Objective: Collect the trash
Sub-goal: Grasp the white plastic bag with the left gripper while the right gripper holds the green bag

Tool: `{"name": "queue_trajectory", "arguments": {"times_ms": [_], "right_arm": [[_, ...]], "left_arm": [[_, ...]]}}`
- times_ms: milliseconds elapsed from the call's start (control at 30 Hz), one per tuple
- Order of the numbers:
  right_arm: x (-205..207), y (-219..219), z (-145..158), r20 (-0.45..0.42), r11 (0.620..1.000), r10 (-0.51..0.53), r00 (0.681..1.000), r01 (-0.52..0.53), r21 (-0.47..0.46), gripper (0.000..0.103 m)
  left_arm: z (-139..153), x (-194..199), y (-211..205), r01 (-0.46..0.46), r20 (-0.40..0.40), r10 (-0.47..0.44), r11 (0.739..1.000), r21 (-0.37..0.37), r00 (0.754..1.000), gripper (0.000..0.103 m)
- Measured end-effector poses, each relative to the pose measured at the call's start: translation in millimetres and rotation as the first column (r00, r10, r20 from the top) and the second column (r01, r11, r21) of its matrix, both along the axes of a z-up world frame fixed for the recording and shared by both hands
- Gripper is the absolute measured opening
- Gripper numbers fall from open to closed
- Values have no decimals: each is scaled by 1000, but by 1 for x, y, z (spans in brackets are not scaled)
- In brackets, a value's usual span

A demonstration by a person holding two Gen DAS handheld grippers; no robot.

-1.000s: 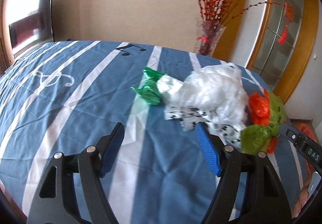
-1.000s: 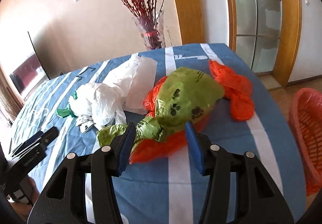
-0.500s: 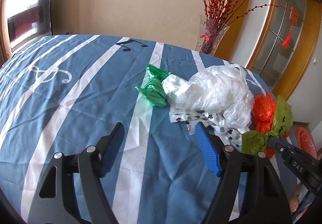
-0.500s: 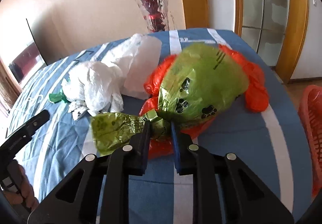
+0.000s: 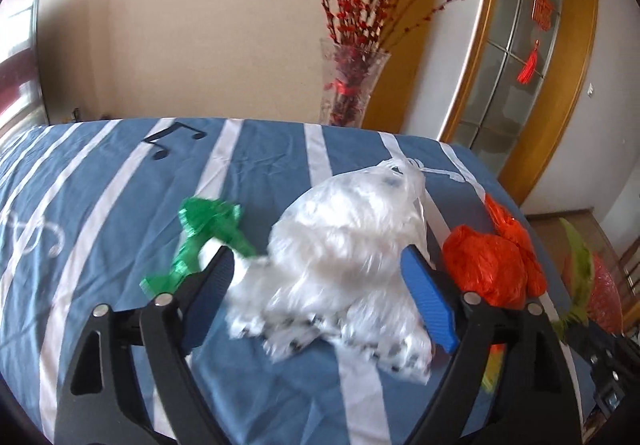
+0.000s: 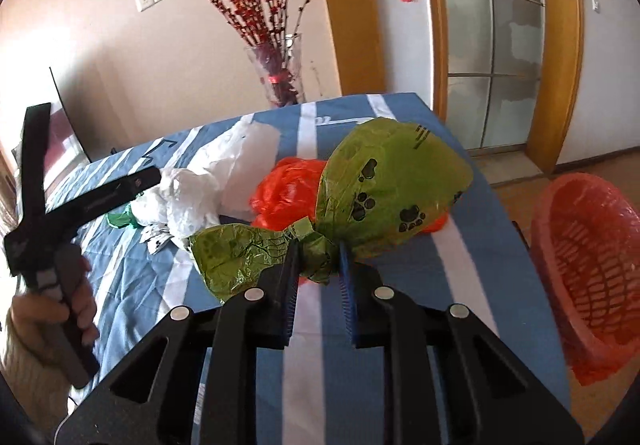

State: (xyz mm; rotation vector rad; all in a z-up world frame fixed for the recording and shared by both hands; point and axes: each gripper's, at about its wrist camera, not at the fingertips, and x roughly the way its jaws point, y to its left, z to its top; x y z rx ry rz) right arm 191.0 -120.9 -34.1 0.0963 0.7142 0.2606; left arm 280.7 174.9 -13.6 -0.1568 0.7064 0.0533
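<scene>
- While the blue striped bench (image 5: pixel 120 181) carries the whole pile, red basket (image 6: pixel 588 269) waits off its right edge, well apart from the bags.
- Green paw-print bag (image 6: pixel 392 185): pinched at its twisted neck by right tool (image 6: pixel 316 261), jaws narrow, just closed on it; bag's bulk extends away from tool, basket to the right, so right hand is nearer.
- White bag (image 5: pixel 344 245): between the pads of left tool (image 5: pixel 316 301), jaws wide, just opened further, not pressing.
- Orange bag (image 5: pixel 492 265) beside white one.
- Small green scrap (image 5: pixel 208 229): blurred, partly hidden behind left pad.
</scene>
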Motion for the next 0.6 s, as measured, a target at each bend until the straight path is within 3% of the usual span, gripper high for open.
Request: {"name": "queue_trajectory", "arguments": {"times_ms": [167, 367, 500, 600], "right_arm": [[2, -10, -6, -18, 1000, -18, 1000, 18, 3, 20], [3, -13, -11, -36, 1000, -22, 999, 23, 18, 20], [-1, -14, -10, -29, 1000, -22, 999, 22, 13, 20], [-4, -18, -9, -29, 999, -29, 999, 29, 16, 20]], "left_arm": [[-20, 18, 8, 7, -95, -12, 998, -58, 995, 87], [-32, 1, 1, 60, -108, -71, 993, -100, 992, 85], [-39, -4, -4, 75, -116, -87, 992, -104, 989, 74], [-37, -8, -4, 82, -102, -94, 990, -118, 990, 60]]}}
